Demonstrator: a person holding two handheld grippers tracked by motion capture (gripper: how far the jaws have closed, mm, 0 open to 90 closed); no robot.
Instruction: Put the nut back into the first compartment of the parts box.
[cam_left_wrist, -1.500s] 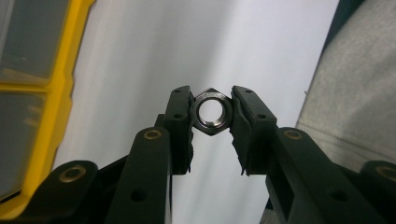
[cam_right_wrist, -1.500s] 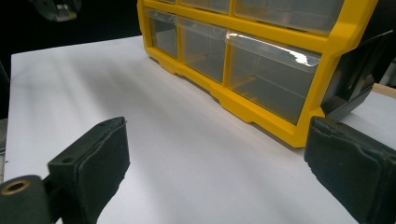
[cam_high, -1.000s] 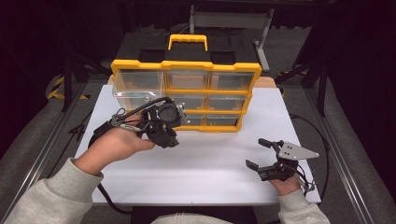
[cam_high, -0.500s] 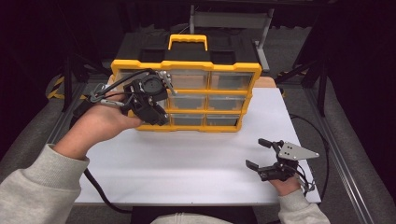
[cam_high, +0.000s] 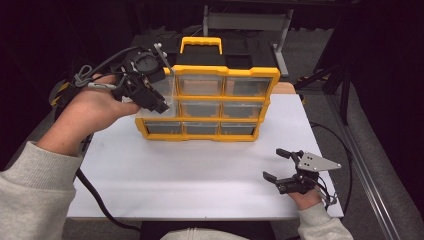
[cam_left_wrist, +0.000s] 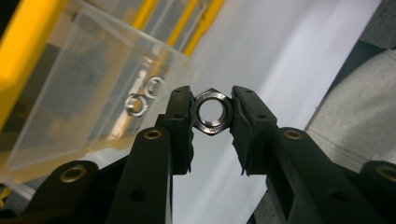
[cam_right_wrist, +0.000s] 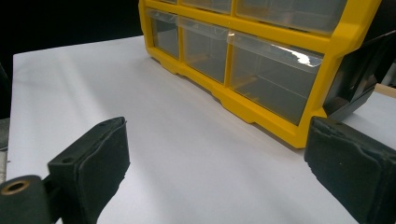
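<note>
hex nut clamped over an open drawer

nearest the person, the right gripper (cam_high: 281, 167) rests low on the white table (cam_high: 200, 170) at its near right corner, jaws spread wide with nothing between them. in the right gripper view its two black pads stand far apart, the bare tabletop runs between them, and the lower corner of the yellow organizer (cam_right_wrist: 261, 60) sits beyond.

further in and to the left, the left gripper (cam_high: 156, 102) is raised above the table at the organizer's (cam_high: 205, 100) left end, held in the left hand (cam_high: 92, 107). its jaws are clenched on a steel hex nut (cam_left_wrist: 212, 112), gripped by two opposite flats so that the threaded bore faces the camera in the left gripper view. the nut hangs in the air, just beside a clear plastic drawer (cam_left_wrist: 88, 88) that is pulled out of the organizer's left column, in the upper rows. two more nuts (cam_left_wrist: 142, 95) lie on the bottom of that drawer, close together.

behind, the organizer stands upright near the table's far edge, three columns of clear drawers (cam_high: 225, 107) in a yellow frame, with a yellow carry handle (cam_high: 201, 44) on top.
</note>
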